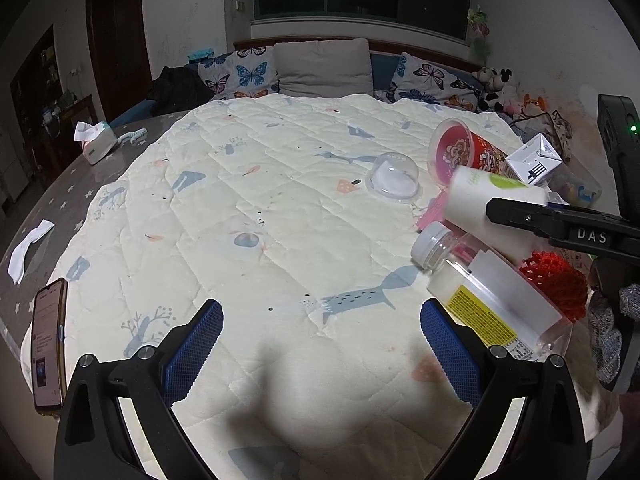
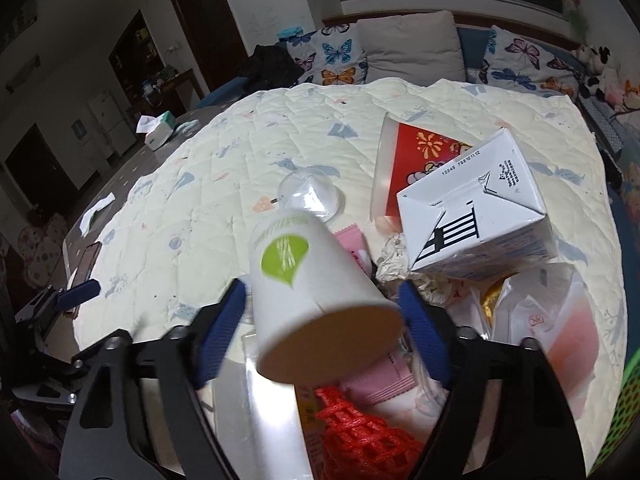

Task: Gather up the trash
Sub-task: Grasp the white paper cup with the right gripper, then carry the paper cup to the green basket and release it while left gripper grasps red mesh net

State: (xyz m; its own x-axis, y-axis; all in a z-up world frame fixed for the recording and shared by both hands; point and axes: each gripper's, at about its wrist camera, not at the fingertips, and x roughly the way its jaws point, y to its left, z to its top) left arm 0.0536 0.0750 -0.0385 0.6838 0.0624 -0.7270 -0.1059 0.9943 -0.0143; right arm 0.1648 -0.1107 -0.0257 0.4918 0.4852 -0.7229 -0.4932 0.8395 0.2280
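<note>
Paper cup [image 2: 316,300] tilted, between right claw [image 2: 326,324] pads, over trash pile

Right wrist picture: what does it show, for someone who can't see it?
A white paper cup with a green logo sits between the right gripper's blue jaws, above a pile of trash on a quilt. A white carton lies beyond.

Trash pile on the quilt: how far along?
Done: nothing visibly binned. In hand: right tool straddles the white paper cup with green logo; grip unclear. Left: red printed cup, clear dome lid, white carton, red foam net. Left tool empty.
</note>
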